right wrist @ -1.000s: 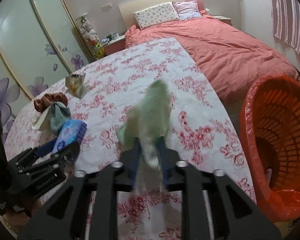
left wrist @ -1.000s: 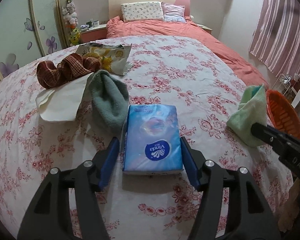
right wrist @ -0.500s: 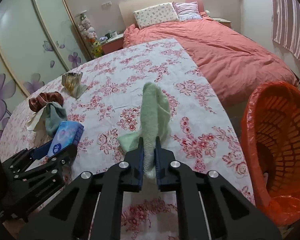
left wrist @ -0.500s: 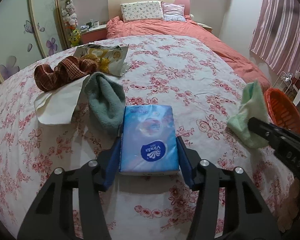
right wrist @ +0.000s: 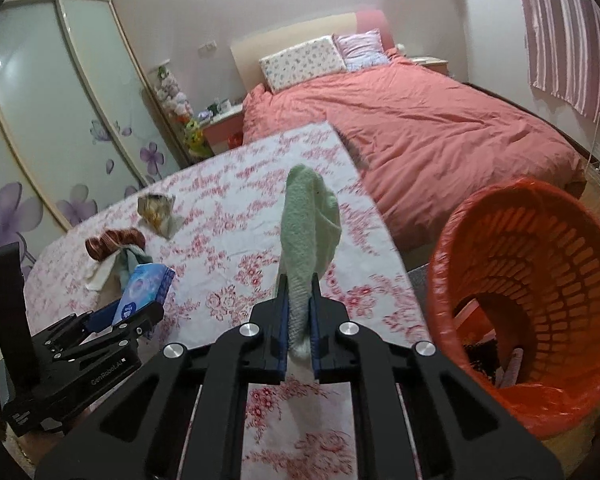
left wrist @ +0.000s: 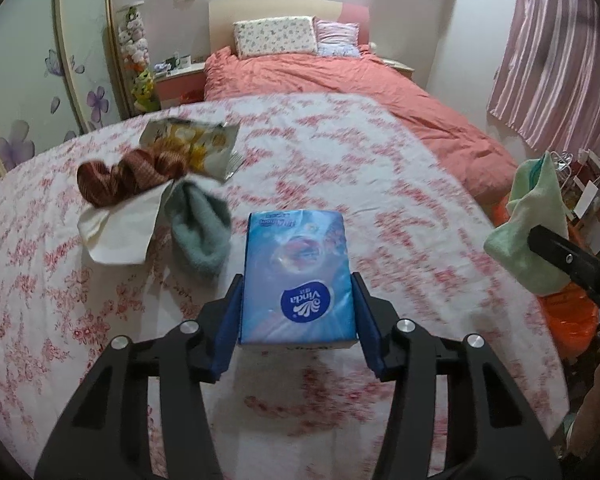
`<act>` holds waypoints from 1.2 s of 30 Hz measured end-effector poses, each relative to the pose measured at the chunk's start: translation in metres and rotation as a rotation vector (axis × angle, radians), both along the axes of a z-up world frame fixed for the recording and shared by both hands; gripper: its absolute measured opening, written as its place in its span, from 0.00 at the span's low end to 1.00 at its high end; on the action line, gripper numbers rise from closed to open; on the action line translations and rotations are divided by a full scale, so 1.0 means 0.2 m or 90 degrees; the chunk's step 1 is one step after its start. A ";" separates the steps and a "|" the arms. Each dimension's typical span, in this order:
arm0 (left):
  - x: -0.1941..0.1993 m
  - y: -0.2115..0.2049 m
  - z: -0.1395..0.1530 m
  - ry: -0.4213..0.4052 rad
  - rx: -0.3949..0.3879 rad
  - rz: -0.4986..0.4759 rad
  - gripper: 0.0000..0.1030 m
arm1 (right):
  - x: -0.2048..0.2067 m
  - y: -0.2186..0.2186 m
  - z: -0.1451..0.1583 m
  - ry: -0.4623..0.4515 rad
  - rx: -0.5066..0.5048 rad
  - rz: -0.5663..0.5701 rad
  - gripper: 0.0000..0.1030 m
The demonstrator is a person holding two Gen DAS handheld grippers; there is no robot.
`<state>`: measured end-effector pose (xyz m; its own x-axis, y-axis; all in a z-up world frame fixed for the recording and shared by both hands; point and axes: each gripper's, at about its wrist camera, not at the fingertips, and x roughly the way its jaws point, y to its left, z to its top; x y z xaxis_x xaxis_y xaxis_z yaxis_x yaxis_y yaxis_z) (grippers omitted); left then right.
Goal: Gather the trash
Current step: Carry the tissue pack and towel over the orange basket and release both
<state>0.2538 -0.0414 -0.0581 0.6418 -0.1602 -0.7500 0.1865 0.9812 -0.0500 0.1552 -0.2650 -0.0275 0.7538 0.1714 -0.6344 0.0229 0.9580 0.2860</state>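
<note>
We work over a wide table under a floral cloth (left wrist: 340, 152), with a coral-covered bed (right wrist: 440, 128) beyond it and, off the table's right-hand edge, an orange basket (right wrist: 496, 216) lined with an orange bag, a few items already lying in its bottom. Next in size is the blue tissue pack (left wrist: 298, 276), which sits between the fingers of our left gripper (left wrist: 298, 320); the blue pads bear on both long sides, so we judge it gripped across its width, and in the right wrist view its near end appears raised off the cloth. It should be light and a little squashy, with a slick plastic wrap, so a hold low and square across the middle is what keeps it from sliding out. Our right gripper (right wrist: 300, 320) is pressed nearly together, pinching the lower end of a pale green cloth (right wrist: 308, 232) that stands up ahead of the fingers. That one is soft and limp; it will sag and swing, but a firm pinch on a bunched fold is enough. Still on the table lie a grey-green cloth (left wrist: 198, 232), a brown knitted piece (left wrist: 132, 176) on a white sheet (left wrist: 120, 232), and a crumpled snack wrapper (left wrist: 188, 140).
</note>
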 end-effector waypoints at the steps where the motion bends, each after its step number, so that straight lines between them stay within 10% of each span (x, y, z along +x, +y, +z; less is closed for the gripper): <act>1: -0.01 -0.02 0.03 -0.006 -0.003 -0.005 0.49 | -0.01 -0.02 0.02 -0.006 0.001 -0.004 0.09; 17: -0.22 -0.56 0.34 -0.069 -0.089 -0.151 0.49 | -0.31 -0.47 0.19 -0.106 -0.013 -0.167 0.08; 36: -0.20 -1.22 0.24 -0.043 -0.096 -0.291 0.50 | -0.27 -0.82 0.08 -0.093 0.045 -0.246 0.09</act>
